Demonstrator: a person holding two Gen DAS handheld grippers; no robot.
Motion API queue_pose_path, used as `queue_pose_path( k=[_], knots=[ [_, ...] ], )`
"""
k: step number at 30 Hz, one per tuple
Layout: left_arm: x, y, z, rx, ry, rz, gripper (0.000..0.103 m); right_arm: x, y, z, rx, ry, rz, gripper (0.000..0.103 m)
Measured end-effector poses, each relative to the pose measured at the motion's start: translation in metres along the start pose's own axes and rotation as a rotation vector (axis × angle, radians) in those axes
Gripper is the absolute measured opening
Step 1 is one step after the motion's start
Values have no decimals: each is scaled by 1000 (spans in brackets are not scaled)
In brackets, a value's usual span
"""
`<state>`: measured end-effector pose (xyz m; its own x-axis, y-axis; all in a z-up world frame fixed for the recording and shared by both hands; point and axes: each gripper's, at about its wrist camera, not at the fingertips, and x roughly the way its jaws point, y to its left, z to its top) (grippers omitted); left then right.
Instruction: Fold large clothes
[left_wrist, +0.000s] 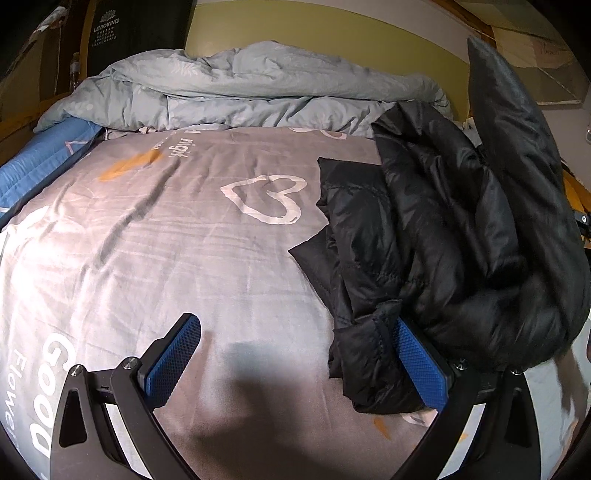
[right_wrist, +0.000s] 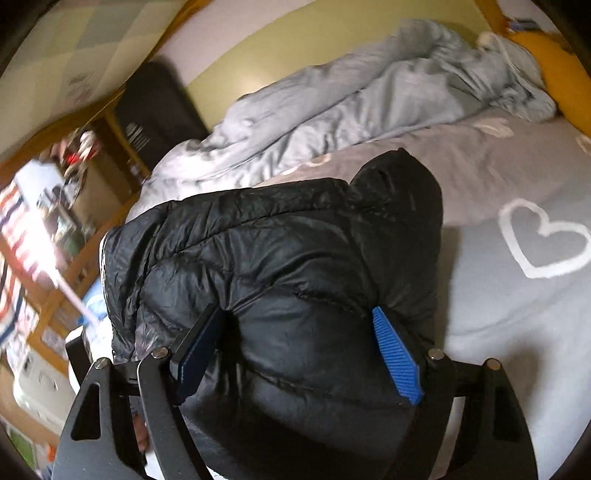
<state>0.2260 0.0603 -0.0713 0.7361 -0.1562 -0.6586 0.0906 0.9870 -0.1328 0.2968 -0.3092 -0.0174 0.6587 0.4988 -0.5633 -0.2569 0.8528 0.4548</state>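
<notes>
On the grey heart-print sheet (left_wrist: 184, 240) lies my black puffer jacket (left_wrist: 424, 240), bunched toward the right edge. My left gripper (left_wrist: 303, 362) stands wide, gripping nothing. My right gripper (right_wrist: 306, 339) straddles a thick jacket fold, pads apparently pressing it.

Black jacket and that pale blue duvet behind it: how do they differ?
The black jacket is dark, shiny and quilted; the duvet is pale blue-grey and matte. The jacket lies bunched at one side of the bed sheet, with part of it lifted; the duvet stretches along the far edge by the wall. Both are puffy and crumpled, and neither is neatly folded.
</notes>
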Motion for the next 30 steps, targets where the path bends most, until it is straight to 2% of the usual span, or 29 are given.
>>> queue_pose_path(
  k=[3, 8, 10, 13, 14, 16, 18, 20, 22, 24, 26, 27, 30],
  knots=[
    [-1, -2, 0, 4, -4, -2, 103, 7, 14, -1, -58, 12, 17, 82],
    [-7, -2, -1, 12, -28, -5, 103, 14, 29, -10, -127, 8, -55, 82],
    [-26, -2, 2, 16, -105, 4, 102, 16, 36, -15, -179, 8, -114, 82],
    [-91, -14, 13, 109, -354, 0, 102, 17, 39, -16, -186, -2, -133, 82],
    [-107, -17, 15, 122, -412, -9, 102, 17, 38, -15, -184, -3, -130, 82],
    [-135, -22, 21, 117, -479, -51, 102, 16, 39, -17, -185, -2, -120, 82],
    [-145, -33, 29, 118, -470, -87, 103, 15, 43, -20, -210, -3, -110, 82],
    [-139, -52, 36, 162, -436, -76, 103, 16, 48, -20, -234, 5, -92, 82],
    [-116, -71, 43, 200, -380, 18, 103, 14, 52, -20, -241, 15, -68, 82],
    [-90, -75, 50, 174, -325, 81, 102, 10, 53, -20, -241, 22, -53, 82],
    [-64, -75, 51, 145, -320, 195, 103, 3, 51, -18, -234, 19, -46, 82],
    [-52, -72, 50, 138, -308, 228, 103, -2, 49, -15, -225, 8, -51, 82],
    [-29, -60, 44, 109, -252, 238, 103, -18, 42, -6, -198, -40, -96, 82]
  ],
)
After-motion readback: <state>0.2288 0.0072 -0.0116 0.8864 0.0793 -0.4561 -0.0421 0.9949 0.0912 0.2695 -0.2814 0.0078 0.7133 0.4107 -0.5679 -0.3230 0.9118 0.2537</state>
